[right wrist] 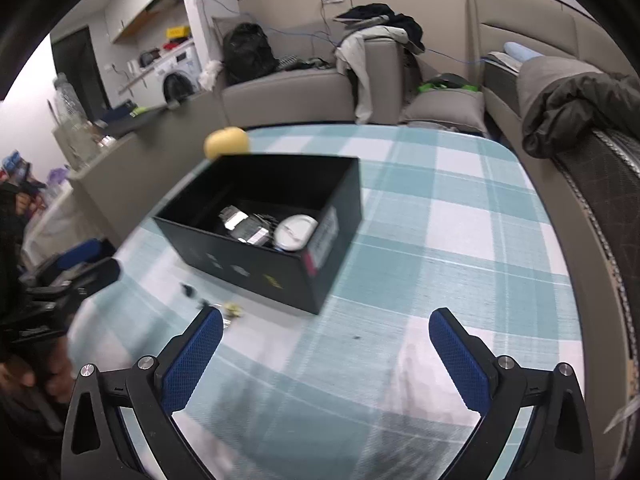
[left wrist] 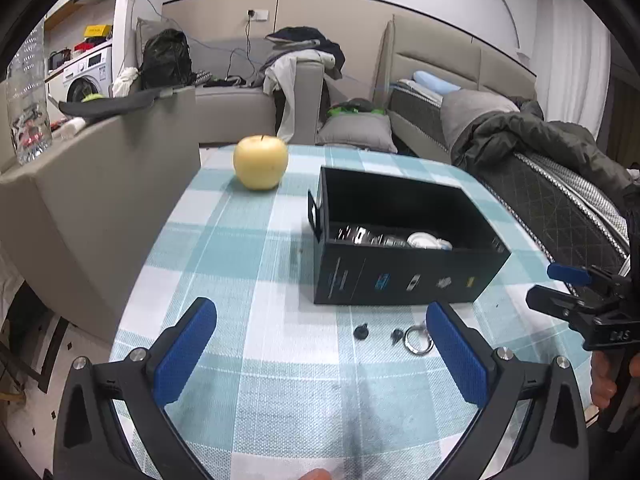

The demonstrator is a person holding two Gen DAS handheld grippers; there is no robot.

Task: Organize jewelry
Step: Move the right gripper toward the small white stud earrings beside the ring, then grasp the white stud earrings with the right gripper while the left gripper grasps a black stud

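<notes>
An open black box [left wrist: 400,276] stands on the checked tablecloth and holds a silver watch [left wrist: 360,236] and a white round piece [left wrist: 426,240]. It also shows in the right wrist view [right wrist: 280,276] with the watch [right wrist: 244,226] and white piece [right wrist: 296,232]. In front of it lie a silver ring [left wrist: 418,338], a small dark stud [left wrist: 361,332] and another small dark piece [left wrist: 397,335]. My left gripper [left wrist: 320,356] is open and empty just before them. My right gripper [right wrist: 326,360] is open and empty over the cloth, right of the small pieces [right wrist: 232,310].
A yellow apple [left wrist: 261,162] sits at the table's far left. A grey sofa arm [left wrist: 100,200] borders the table on the left, a bed [left wrist: 540,184] on the right. The right gripper shows at the left view's right edge [left wrist: 576,304].
</notes>
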